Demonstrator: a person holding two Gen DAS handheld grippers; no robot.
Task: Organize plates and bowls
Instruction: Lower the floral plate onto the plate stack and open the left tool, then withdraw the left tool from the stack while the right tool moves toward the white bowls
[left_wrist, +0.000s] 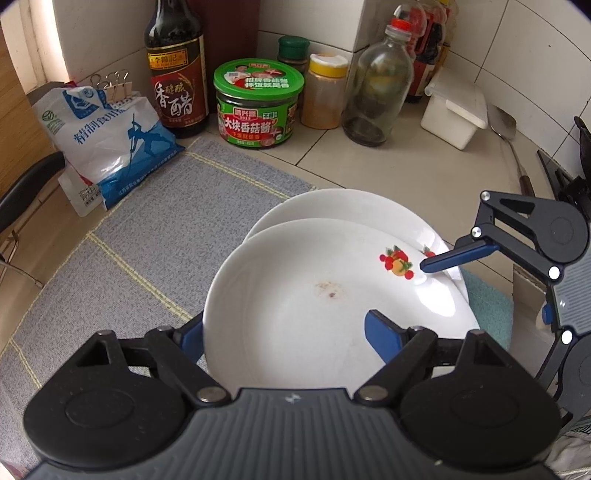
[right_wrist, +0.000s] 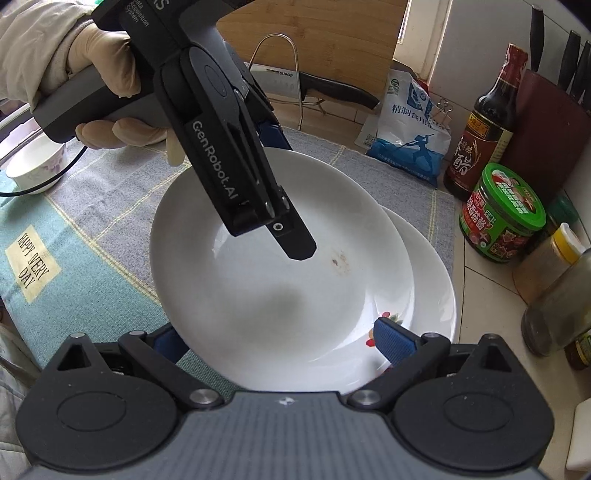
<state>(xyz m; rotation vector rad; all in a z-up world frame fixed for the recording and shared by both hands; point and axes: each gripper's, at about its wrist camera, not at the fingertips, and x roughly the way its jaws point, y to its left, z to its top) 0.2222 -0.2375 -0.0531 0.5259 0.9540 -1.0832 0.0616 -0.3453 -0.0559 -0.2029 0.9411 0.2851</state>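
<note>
Upper plate (left_wrist: 303, 295): white, with a fruit print near one rim and a small brown stain at its middle; it is carried on the lower plate, offset so that the two rims do not line up.
Lower plate (left_wrist: 343, 206): white, lying on the grey mat (left_wrist: 155, 221), largely covered by the upper plate.
Left gripper (left_wrist: 284, 336): its blue fingers are set wide apart on either side of the upper plate's near rim, one inside the dish and one outside; whether the rim is pinched cannot be told.
Right gripper (right_wrist: 280, 339): held likewise at the opposite rim, one pad on the fruit print, the other outside the edge; a firm grasp cannot be confirmed.
Small bowl (right_wrist: 35, 170): white, seen well apart on the mat's far side.
Backdrop: a vinegar bottle (left_wrist: 177, 74), a green sauce jar (left_wrist: 258, 105) and a salt bag (left_wrist: 107, 140) are stood against the tiled wall.
</note>
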